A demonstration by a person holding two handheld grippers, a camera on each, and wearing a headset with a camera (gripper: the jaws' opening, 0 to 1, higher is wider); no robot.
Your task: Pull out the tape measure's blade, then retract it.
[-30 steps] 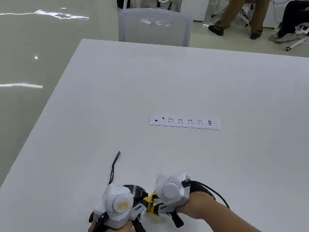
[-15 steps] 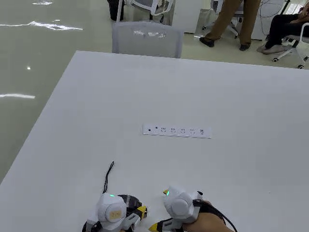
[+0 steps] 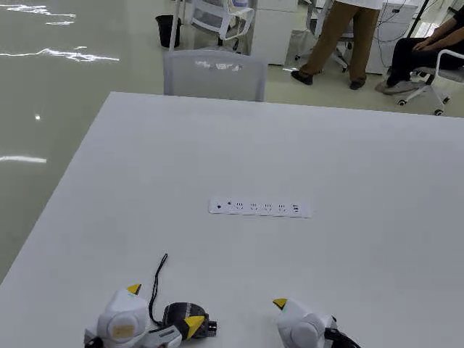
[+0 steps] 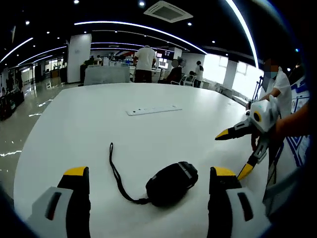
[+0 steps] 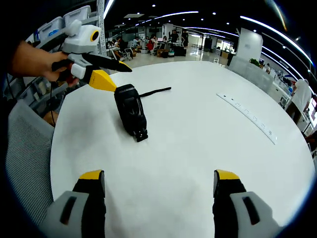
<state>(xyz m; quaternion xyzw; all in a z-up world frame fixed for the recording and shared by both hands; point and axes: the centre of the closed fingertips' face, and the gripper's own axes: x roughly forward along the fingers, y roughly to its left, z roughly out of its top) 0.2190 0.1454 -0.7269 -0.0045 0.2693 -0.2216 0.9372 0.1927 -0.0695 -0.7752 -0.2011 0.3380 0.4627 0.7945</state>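
Two grippers sit at the near edge of a white table [image 3: 304,145], both with their jaws spread wide and neither holding anything. The left gripper [image 4: 149,171] is near left in the head view, and the black tape measure [image 4: 171,182] lies flat on the table between its yellow-tipped jaws, closer to the right-hand jaw. In the left gripper view a strip of bare table shows on either side of the case. In the right gripper view one yellow tip of the left gripper sits right at the far end of the case, and it cannot be told whether they touch.

A black wrist strap [image 3: 158,279] trails from the tape measure toward the far side, lying loose on the table.

The right gripper [image 5: 161,176] is to the right of the tape measure and apart from it. Its jaws are just as wide, with plain table surface between them. From its own view the tape measure lies ahead and to the left, under the left gripper's tips, with a hand [image 5: 34,59] around that gripper's handle.

Farther out, near the middle of the table, a white power strip [image 3: 259,208] lies flat. A grey chair [image 3: 214,75] stands at the far edge, and beyond it, far right, one person [image 3: 341,29] stands and another [image 3: 424,43] sits.
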